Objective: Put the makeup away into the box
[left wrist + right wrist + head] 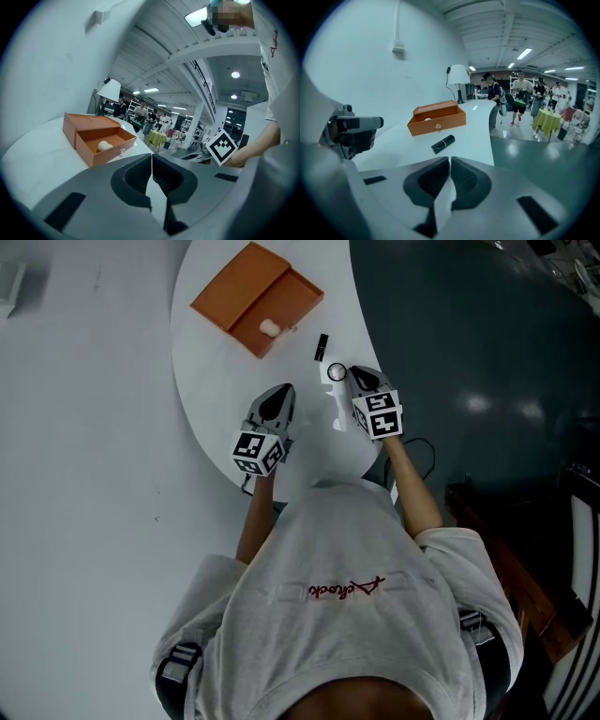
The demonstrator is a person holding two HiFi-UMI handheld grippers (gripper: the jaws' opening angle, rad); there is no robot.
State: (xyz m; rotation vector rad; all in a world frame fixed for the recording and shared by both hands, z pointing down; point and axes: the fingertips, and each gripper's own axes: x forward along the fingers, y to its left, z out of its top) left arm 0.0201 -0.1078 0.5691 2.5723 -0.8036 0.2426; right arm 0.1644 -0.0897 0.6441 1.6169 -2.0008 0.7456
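Observation:
An orange box (pixel 246 287) lies at the far end of the white table (pixel 211 381), its drawer pulled out with a beige makeup sponge (pixel 270 328) inside. A black lipstick tube (pixel 322 347) lies just in front of the drawer. Closer to me are a small round compact (pixel 337 372) and a white item (pixel 339 414). My left gripper (pixel 281 392) is shut and empty, left of the white item. My right gripper (pixel 360 375) is also shut and empty, right beside the compact. The right gripper view shows the lipstick (pixel 443 144) and the box (pixel 437 118) ahead of the gripper (pixel 450 174). In the left gripper view, box (pixel 98 136) and sponge (pixel 104 146) lie beyond the gripper (pixel 152 169).
The table's curved edge (pixel 370 460) drops off to a dark floor (pixel 469 381) on the right. A white lamp (pixel 458 75) stands behind the box. Several people (pixel 520 101) walk in the hall beyond.

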